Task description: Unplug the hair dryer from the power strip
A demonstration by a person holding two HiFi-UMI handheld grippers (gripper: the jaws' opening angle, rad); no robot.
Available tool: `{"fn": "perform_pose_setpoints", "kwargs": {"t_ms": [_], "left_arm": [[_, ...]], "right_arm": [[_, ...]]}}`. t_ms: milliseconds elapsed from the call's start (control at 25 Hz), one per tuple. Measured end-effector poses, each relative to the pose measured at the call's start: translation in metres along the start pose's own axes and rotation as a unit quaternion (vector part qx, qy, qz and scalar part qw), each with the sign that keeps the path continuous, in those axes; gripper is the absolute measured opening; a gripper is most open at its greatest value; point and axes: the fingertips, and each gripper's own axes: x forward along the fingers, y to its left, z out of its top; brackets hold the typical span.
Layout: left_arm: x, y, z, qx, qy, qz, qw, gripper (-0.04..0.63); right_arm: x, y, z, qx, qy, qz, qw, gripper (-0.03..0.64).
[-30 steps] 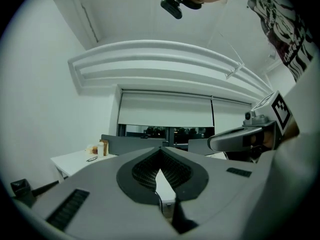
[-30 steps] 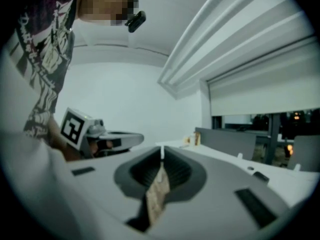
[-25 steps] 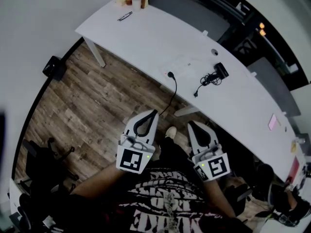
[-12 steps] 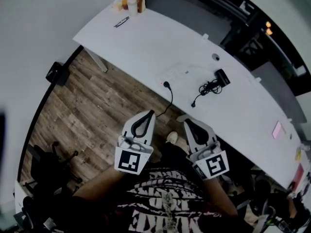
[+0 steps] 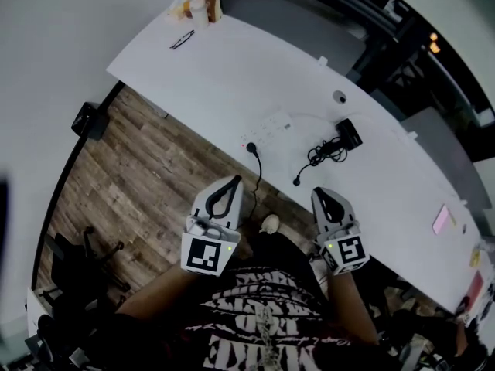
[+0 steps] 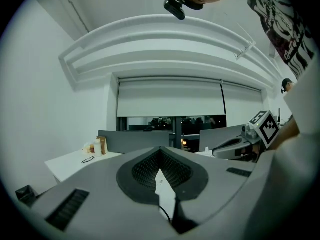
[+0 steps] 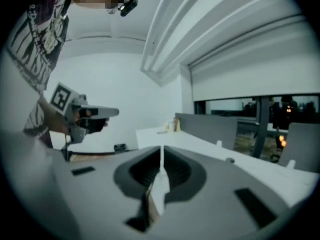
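Observation:
On the long white table lies a white power strip (image 5: 268, 124). A black plug (image 5: 250, 147) sits at its near end, and that cord drops over the table's edge. To the right lies the black hair dryer (image 5: 348, 134) with its bundled cord (image 5: 321, 154), which ends near the front edge. My left gripper (image 5: 232, 182) and right gripper (image 5: 322, 196) hang short of the table, both shut and holding nothing. Each shows in the other's view: the right gripper (image 6: 235, 146) beside my shut left gripper (image 6: 161, 156), the left gripper (image 7: 100, 113) beside my shut right gripper (image 7: 161, 151).
Bottles and a box (image 5: 199, 5) stand at the table's far left end, with glasses (image 5: 182, 39) nearby. A pink note (image 5: 442, 219) lies to the right. A grey partition runs behind the table. On the wooden floor are a black box (image 5: 89, 118) and an office chair (image 5: 77, 277).
The table with strip and dryer has come closer in the head view. The right gripper has shifted right toward the dryer's cord end. Both pairs of jaws stay shut.

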Motion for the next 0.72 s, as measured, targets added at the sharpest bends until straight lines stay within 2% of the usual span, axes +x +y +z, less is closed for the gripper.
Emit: {"fn": "perform_pose_setpoints", "kwargs": {"t_ms": [200,360,520,600,720], "left_arm": [[0.042,-0.007,0.004,0.005,0.007,0.002,1.0000,0.026],[0.074,-0.019,0.014,0.007,0.006,-0.002,1.0000,0.026],[0.100,-0.012,0.017,-0.007,0.018,0.017,0.9997,0.026],[0.108,-0.001,0.017,-0.026,0.019,0.032,0.9990,0.026],[0.113,0.016,0.020,-0.008,0.018,0.053,0.9984,0.026]], "right_arm": [[0.003,-0.043,0.004,0.026,-0.003,-0.001,1.000,0.037],[0.015,-0.056,0.008,0.023,-0.006,0.025,0.999,0.037],[0.025,-0.069,0.006,0.031,-0.003,0.057,0.998,0.037],[0.030,-0.081,-0.005,0.051,0.006,0.064,0.997,0.037],[0.041,-0.093,-0.041,0.090,0.052,0.067,0.992,0.037]]}}
